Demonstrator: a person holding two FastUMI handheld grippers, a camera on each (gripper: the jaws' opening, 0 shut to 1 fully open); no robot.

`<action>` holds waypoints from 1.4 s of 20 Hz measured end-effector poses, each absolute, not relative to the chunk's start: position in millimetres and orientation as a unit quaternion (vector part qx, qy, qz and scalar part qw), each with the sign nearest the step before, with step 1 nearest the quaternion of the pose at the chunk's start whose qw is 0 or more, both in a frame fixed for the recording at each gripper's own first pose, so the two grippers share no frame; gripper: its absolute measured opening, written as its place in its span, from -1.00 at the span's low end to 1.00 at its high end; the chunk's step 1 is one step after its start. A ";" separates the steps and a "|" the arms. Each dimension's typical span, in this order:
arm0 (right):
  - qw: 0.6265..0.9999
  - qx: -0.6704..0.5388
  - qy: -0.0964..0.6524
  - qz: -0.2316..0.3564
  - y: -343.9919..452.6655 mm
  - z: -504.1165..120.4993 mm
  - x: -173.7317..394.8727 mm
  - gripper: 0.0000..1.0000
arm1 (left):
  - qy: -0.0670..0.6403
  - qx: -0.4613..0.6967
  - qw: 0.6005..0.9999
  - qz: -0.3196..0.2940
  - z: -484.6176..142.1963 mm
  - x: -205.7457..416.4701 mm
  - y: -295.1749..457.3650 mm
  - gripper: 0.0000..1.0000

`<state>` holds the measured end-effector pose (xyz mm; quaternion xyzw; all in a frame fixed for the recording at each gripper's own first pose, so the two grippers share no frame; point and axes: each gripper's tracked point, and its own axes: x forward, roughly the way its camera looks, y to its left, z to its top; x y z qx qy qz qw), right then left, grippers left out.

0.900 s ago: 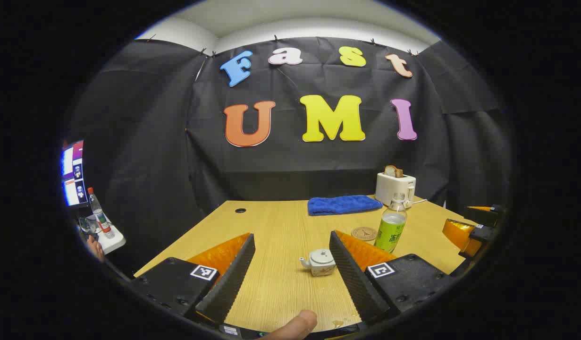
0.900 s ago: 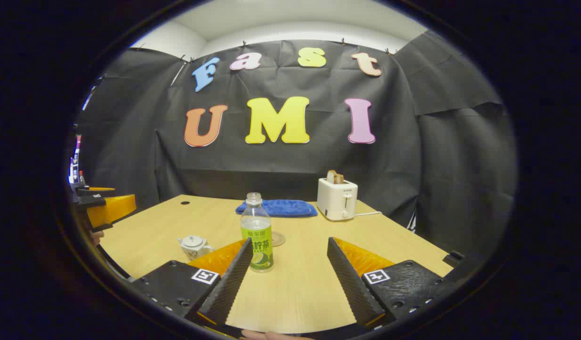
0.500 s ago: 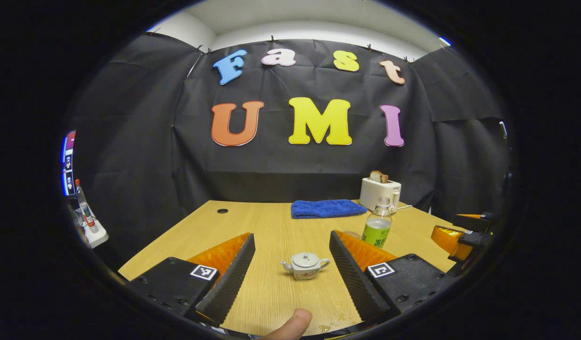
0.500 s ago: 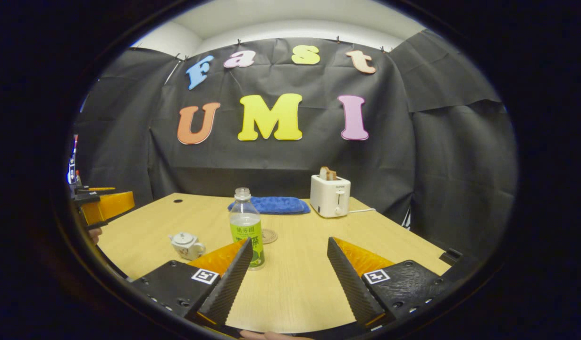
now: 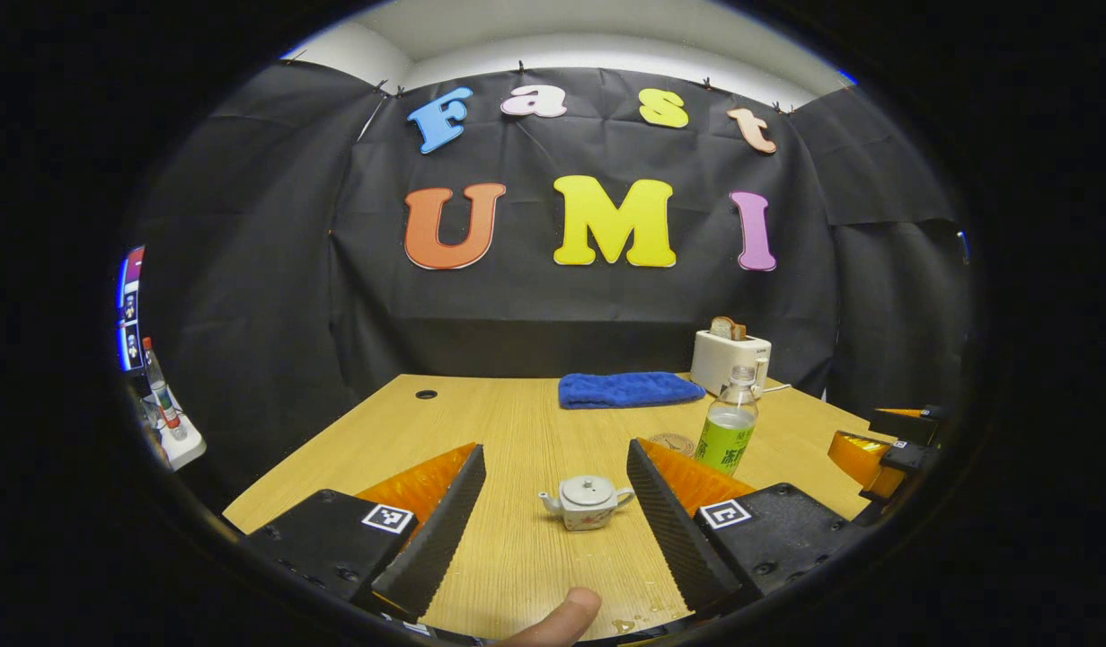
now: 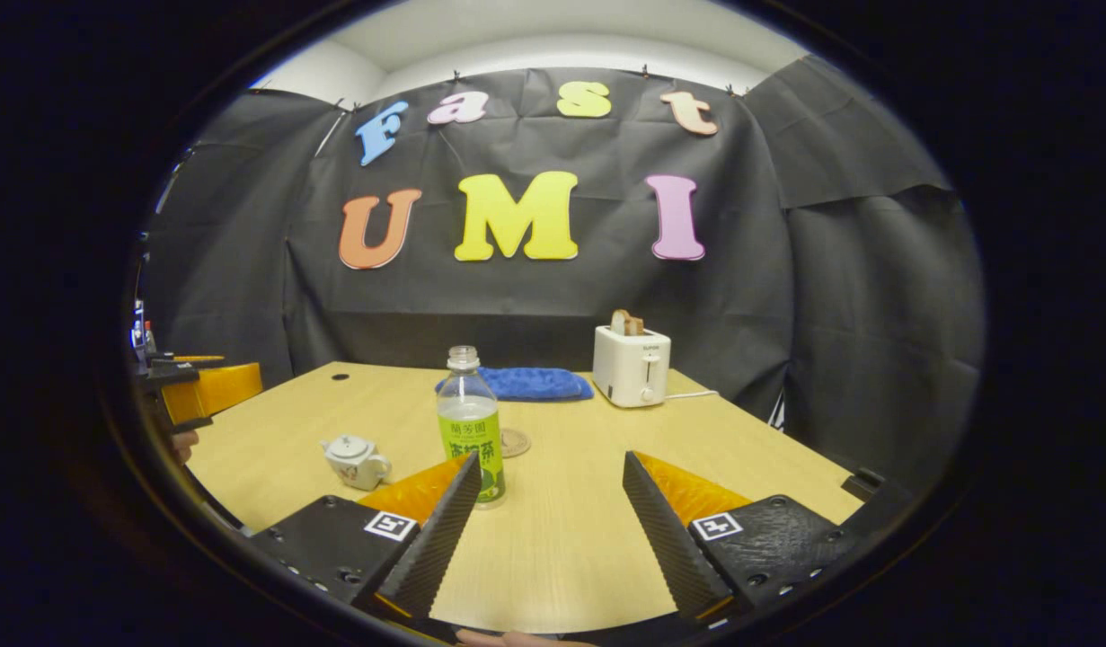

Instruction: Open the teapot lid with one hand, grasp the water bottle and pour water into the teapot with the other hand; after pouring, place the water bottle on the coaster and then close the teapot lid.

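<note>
Teapot (image 5: pixel 586 501) sits lidded on the tabletop (image 5: pixel 517 431), framed by the left gripper (image 5: pixel 553 512), fingers wide and empty; right gripper (image 6: pixel 544 521) likewise open beside the bottle (image 6: pixel 470 422). Lid-lifting looks next.

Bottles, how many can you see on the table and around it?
2. The water bottle stands on the table near the coaster. A second bottle stands off the table at the left edge of the left gripper view. Others may be hidden.

teapot (image 5: pixel 586 501) left of bottle (image 5: pixel 728 419), coaster (image 6: pixel 514 442) behind
</note>
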<state>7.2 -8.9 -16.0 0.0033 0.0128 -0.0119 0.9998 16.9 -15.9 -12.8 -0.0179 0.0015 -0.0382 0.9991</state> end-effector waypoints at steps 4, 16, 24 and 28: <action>1.000 0.005 0.012 -0.012 -11.2 -20.7 10.3 0.91 | -0.003 -0.026 0.998 -0.053 -13.1 24.7 -26.7 0.99; 1.000 0.012 0.027 -0.006 -7.3 -47.7 30.4 0.91 | 0.010 0.000 0.999 -0.037 -67.4 102.0 -54.5 0.95; 1.000 -0.004 0.015 0.004 3.5 -43.5 26.4 0.91 | 0.007 0.017 0.997 -0.069 -78.0 119.3 -69.7 0.58; 1.000 -0.007 0.017 0.008 7.0 -45.4 29.3 0.91 | 0.034 -0.007 0.998 -0.060 -95.2 129.8 -64.8 0.54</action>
